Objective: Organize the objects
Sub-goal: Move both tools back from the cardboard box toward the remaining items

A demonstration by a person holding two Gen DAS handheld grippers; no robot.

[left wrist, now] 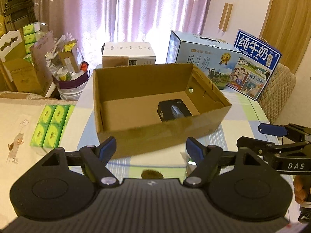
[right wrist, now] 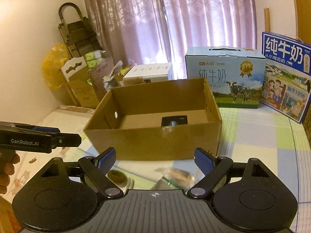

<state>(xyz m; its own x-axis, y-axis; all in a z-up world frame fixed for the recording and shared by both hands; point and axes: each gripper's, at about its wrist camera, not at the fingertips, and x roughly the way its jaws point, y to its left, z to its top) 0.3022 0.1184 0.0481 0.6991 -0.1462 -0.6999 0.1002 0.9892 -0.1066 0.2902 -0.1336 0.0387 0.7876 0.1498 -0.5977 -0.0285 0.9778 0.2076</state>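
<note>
An open brown cardboard box (left wrist: 155,136) stands on the checked tablecloth, also in the right wrist view (right wrist: 151,141). A small black box (left wrist: 174,111) lies inside it at the right (right wrist: 174,120). My left gripper (left wrist: 151,148) is open and empty just in front of the box. My right gripper (right wrist: 155,160) is open and empty, above a clear-wrapped snack (right wrist: 176,175) and a brown round item (right wrist: 116,176) on the table. The brown round item shows in the left wrist view (left wrist: 151,174).
Two blue milk cartons (left wrist: 204,58) (left wrist: 254,64) and a white box (left wrist: 129,53) stand behind the cardboard box. A green tissue pack (left wrist: 51,126) lies at the left. Cluttered boxes and bags (left wrist: 64,66) stand beyond the table's left edge.
</note>
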